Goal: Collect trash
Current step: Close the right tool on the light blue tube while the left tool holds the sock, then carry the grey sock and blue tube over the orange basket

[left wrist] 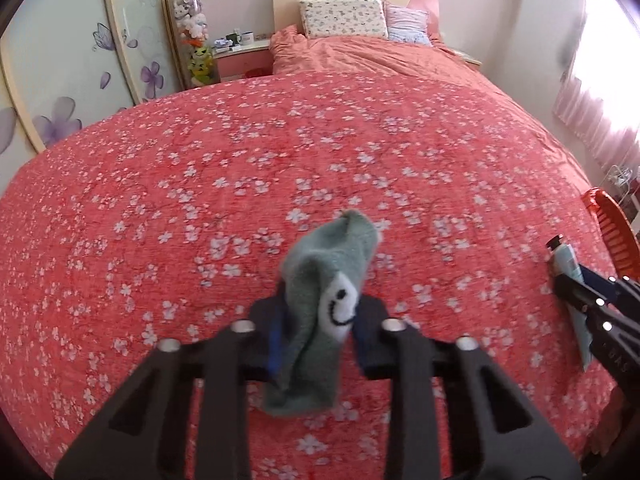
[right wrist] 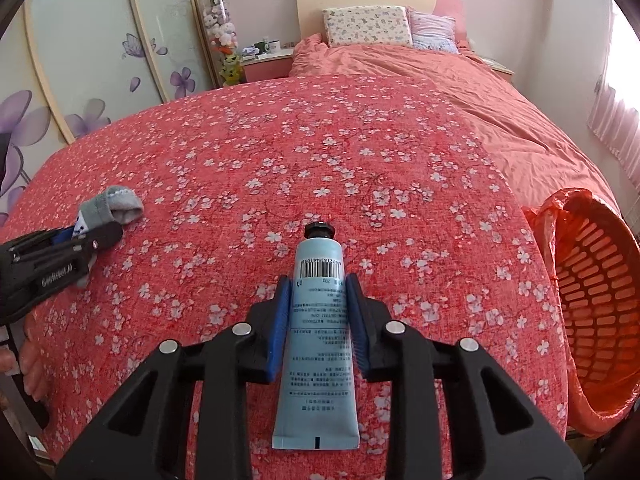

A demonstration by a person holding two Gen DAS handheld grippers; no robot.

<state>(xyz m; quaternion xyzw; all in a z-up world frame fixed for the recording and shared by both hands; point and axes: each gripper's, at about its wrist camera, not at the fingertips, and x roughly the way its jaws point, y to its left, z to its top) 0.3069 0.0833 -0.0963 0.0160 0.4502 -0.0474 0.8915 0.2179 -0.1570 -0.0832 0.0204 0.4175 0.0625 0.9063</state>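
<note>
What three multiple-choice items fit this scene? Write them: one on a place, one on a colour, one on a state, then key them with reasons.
1. Where is the basket?
A. On the pillows
B. At the bed's right edge
C. On the nightstand

2. What colour is the tube's body?
A. Light blue
B. Yellow
C. Green

3. What is the state of the left gripper?
A. Open and empty
B. Shut on a cup
C. Shut on the sock

Key:
1 B: the orange basket, lined with an orange bag, sits beside the right edge of the bed.
2 A: the tube between the right gripper fingers is light blue with a black cap.
3 C: the grey-green sock with a smiley face is pinched in the left gripper.
</note>
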